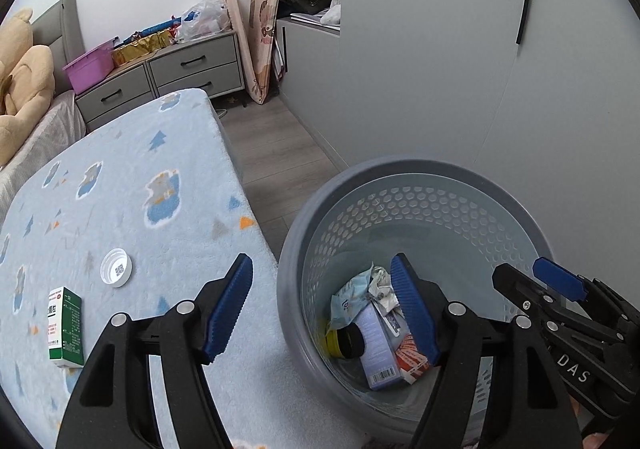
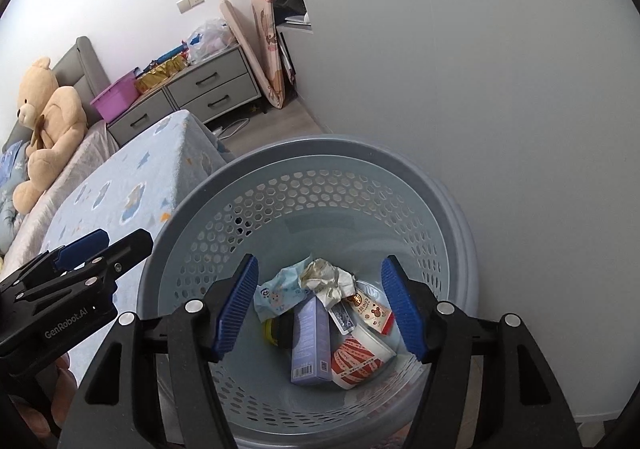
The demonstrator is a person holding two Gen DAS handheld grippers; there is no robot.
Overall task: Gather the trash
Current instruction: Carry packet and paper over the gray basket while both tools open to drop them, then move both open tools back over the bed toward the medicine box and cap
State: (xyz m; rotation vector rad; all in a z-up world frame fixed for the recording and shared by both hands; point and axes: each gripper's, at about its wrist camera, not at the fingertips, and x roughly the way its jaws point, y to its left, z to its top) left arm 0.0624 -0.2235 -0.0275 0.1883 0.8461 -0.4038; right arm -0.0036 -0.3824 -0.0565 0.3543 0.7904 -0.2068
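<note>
Our left gripper (image 1: 322,309) is closest to us, with its two blue pads (image 1: 228,309) spread apart and nothing between them. It hangs over the spot where the bed meets the trash bin (image 1: 288,289): one pad is above the blanket and the other is above the inside of the bin. Our right gripper (image 2: 320,309) is open too, and it holds nothing. It points down right into the bin, and we can see the trash between its pads, far below them. At the bottom of the bin lie a purple box (image 2: 310,345), a crumpled paper ball (image 2: 326,279), a light blue wrapper (image 2: 280,295), a red and white paper cup (image 2: 360,359), a small red and white packet (image 2: 372,311) and a dark round jar (image 2: 280,331) with some yellow on it. The bin is gray-blue, with many little holes in its wall, and it stands on the floor just beside the bed, near a gray wall. On the blue blanket (image 1: 140,169) we still see two things not in the bin: a white bottle cap (image 1: 116,267) and a green and white box (image 1: 65,327), which lies near the cap. Farther back a tan teddy bear (image 2: 48,129) sits on the bed, and a purple tub (image 1: 90,67) rests on the gray drawers (image 1: 196,67).
</note>
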